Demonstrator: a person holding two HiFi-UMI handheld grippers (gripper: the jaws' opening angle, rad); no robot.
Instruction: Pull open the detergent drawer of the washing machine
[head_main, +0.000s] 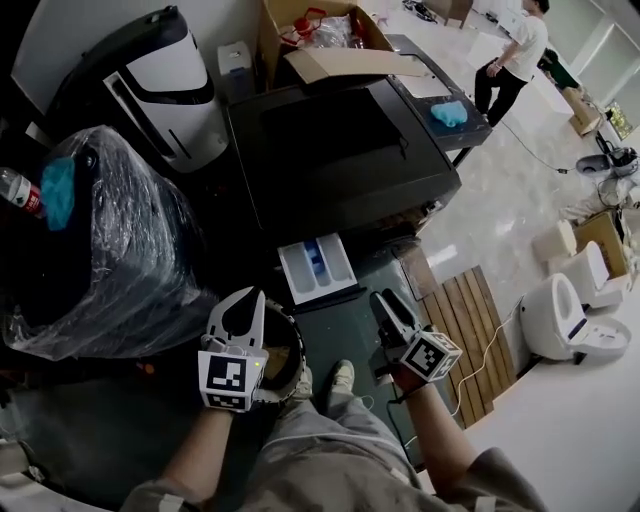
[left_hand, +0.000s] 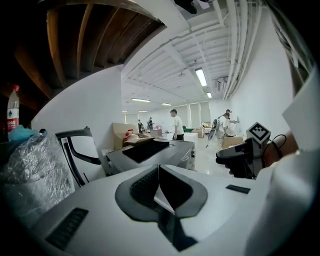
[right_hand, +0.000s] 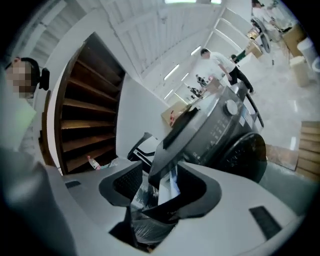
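At the front of the dark washing machine (head_main: 340, 160), the detergent drawer (head_main: 318, 268) is seen pulled out, with its white tray and blue insert exposed. Out in front of the machine, near the drawer, the left gripper (head_main: 243, 298) is held with its jaws pressed together on nothing. The right gripper (head_main: 385, 298) is held nearer the machine's right front corner. Its jaws are parted by a narrow gap and kept clear of the drawer. To the machine's left a plastic-wrapped bundle (head_main: 110, 240) is seen, and at the machine's far edge a cardboard box (head_main: 320, 40).
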